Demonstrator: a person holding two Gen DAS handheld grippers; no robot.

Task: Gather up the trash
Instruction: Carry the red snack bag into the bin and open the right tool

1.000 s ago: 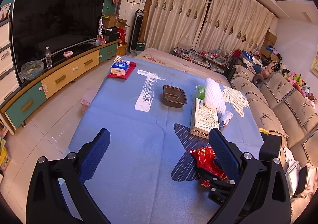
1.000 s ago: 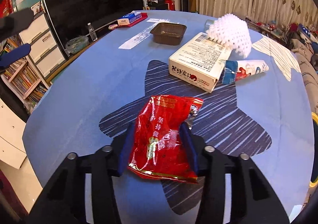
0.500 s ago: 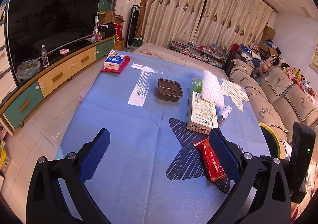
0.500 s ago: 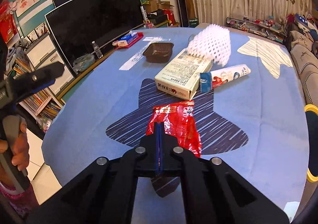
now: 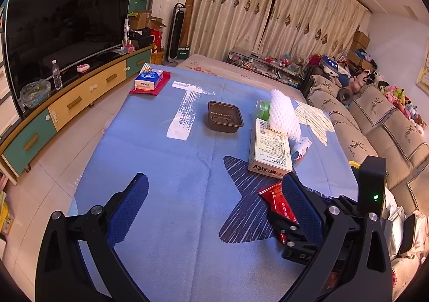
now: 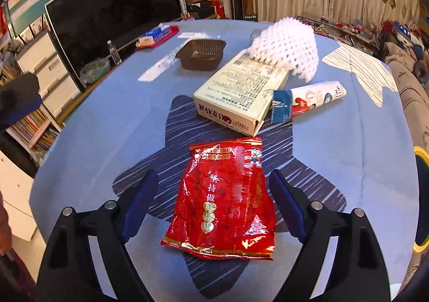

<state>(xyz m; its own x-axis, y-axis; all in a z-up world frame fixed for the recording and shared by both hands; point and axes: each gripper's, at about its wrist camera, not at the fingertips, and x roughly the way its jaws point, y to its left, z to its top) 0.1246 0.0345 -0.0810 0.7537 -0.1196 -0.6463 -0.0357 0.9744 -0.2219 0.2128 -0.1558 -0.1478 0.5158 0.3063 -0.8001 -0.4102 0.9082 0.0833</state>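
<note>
Room: living room with a curved black television (image 5: 64, 26) on a teal and yellow cabinet (image 5: 67, 103), beige patterned curtains (image 5: 270, 12) behind, and a beige sofa (image 5: 380, 130) along the right side.
Surface: blue cloth-covered table (image 5: 166, 168) with a dark blue striped star print (image 6: 171, 152) where I am working.
Task item: crinkled red foil snack packet (image 6: 225, 200), lying flat on the star print, near the table's near edge.
My right gripper (image 6: 211, 197): its jaws have just been opening and now stand wide, one blue-padded finger (image 6: 139, 202) on each side of the red packet, neither pad touching it; the packet lies between them on the cloth.
My left gripper (image 5: 214, 208): spread wide with nothing between its fingers, hovering over bare blue cloth to the left of the packet.
Other trash: cream rectangular cardboard box (image 6: 241, 93) just beyond the packet's far edge; white foam fruit net (image 6: 287, 47) resting on the box's far end; rolled white and blue printed wrapper (image 6: 308, 101) against the box's right side; dark brown plastic tray (image 6: 201, 54) farther back, apart from the box.
Far corner: blue tissue pack (image 5: 148, 79) on a red mat (image 5: 161, 85).
Left edge of the right wrist view: part of my hand at the frame's border, too cropped to describe.
</note>
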